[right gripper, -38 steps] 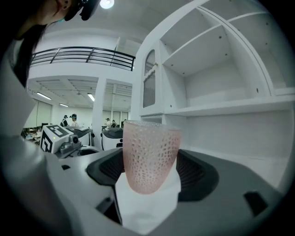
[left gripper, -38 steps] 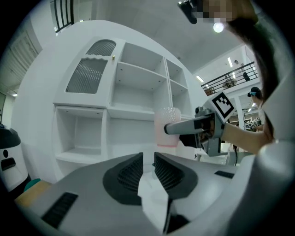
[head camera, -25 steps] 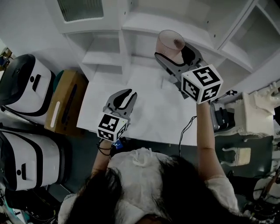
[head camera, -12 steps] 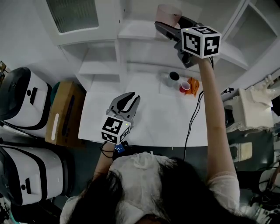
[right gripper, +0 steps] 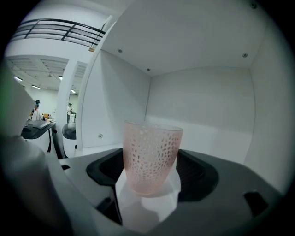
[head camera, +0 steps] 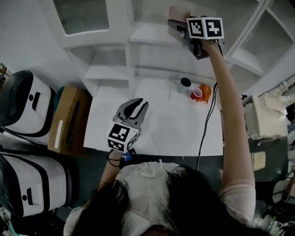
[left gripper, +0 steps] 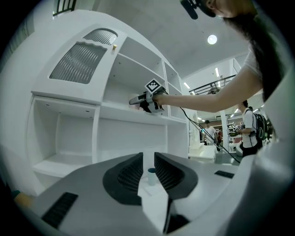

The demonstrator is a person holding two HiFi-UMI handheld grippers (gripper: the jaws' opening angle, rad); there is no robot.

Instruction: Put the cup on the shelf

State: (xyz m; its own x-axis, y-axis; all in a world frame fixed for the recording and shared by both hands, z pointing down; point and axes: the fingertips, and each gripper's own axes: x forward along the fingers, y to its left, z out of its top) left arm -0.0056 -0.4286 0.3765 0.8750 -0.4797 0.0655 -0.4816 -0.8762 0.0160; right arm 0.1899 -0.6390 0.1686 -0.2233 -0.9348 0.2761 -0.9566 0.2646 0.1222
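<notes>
A pink, dotted translucent cup (head camera: 177, 13) (right gripper: 151, 156) stands upright between the jaws of my right gripper (head camera: 178, 23) (right gripper: 151, 171), which is shut on it. That arm is stretched up and away, so the cup is inside an upper compartment of the white shelf unit (head camera: 147, 34), over its board (right gripper: 92, 150). Whether the cup's base touches the board is hidden. My left gripper (head camera: 136, 105) (left gripper: 148, 161) hovers low over the white table (head camera: 161, 131). Its jaws stand a narrow gap apart and hold nothing.
At the back of the table, under the shelves, are a pale mug with a dark inside (head camera: 185, 83), a small red cup (head camera: 197, 93) and an orange item (head camera: 205, 91). A black cable (head camera: 206, 126) hangs over the right edge. A cardboard box (head camera: 69, 113) and white machines (head camera: 25, 97) stand at left.
My right gripper rose and reached forward with the pink cup, from above the table's back into the upper shelf compartment. The left gripper stayed nearly where it was.
</notes>
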